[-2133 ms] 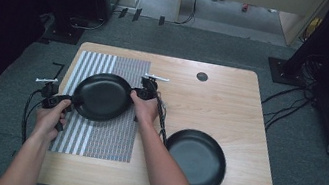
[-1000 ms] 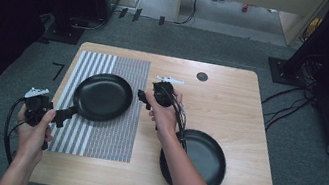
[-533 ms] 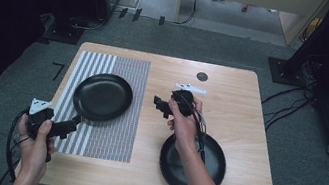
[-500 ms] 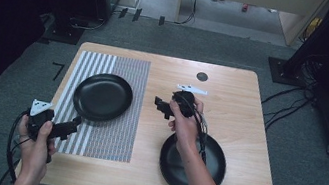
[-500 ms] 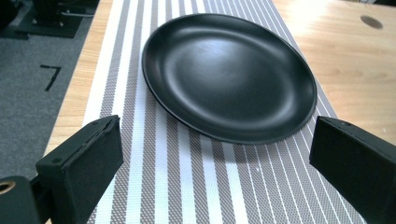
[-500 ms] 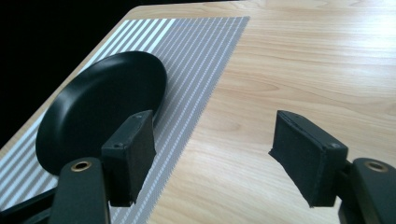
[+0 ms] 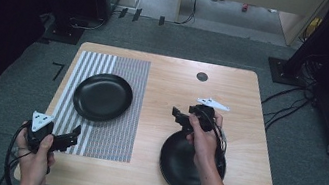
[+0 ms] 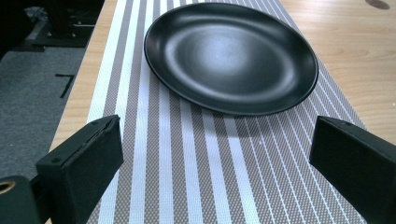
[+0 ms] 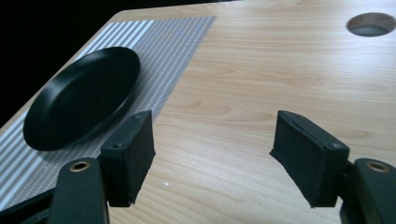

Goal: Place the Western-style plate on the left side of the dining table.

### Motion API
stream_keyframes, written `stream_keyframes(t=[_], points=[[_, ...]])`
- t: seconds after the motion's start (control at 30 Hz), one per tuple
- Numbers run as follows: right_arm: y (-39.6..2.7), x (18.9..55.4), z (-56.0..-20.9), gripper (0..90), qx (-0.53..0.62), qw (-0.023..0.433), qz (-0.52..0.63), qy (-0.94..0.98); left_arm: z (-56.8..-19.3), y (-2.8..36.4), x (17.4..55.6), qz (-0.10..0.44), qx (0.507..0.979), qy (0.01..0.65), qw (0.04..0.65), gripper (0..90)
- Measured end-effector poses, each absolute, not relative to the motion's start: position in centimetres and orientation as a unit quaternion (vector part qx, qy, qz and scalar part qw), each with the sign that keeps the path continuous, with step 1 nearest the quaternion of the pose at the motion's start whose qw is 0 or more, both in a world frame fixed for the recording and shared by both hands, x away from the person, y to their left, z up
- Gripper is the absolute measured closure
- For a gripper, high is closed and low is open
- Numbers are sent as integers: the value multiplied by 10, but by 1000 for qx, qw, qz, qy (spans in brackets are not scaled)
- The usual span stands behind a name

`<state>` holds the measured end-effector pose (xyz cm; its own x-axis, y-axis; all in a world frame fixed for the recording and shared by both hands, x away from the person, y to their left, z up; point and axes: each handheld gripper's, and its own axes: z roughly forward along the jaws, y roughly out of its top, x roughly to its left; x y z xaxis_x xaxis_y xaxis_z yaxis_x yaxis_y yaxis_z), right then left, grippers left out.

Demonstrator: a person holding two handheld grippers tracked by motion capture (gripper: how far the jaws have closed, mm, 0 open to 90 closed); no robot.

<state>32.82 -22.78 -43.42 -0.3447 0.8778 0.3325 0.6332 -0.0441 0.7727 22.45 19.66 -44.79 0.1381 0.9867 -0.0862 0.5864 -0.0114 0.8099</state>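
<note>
From the high view I see a wooden table on grey carpet, cables at the right. One black plate rests on the striped mat at left; another plate sits near right, under my right gripper. My left gripper hovers at the near left edge.

In the left gripper view, its fingers are spread, empty, over the mat, the plate beyond them.

In the right gripper view, its fingers are released over bare wood; a round hole lies far right.

I can read no writing.

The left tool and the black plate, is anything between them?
Only bare striped mat lies between the left tool and the black plate, seen in the left gripper view.
</note>
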Motion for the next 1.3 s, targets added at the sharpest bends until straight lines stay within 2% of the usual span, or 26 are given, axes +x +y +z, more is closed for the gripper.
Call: stream_keyframes(t=[0.6,1.3], points=[[-298,290,-455,287,575,159,466,654,-487,215,225,287,668,597,341,26],[-380,242,-474,291,616,202,452,613,-517,204,241,252,691,592,330,26]])
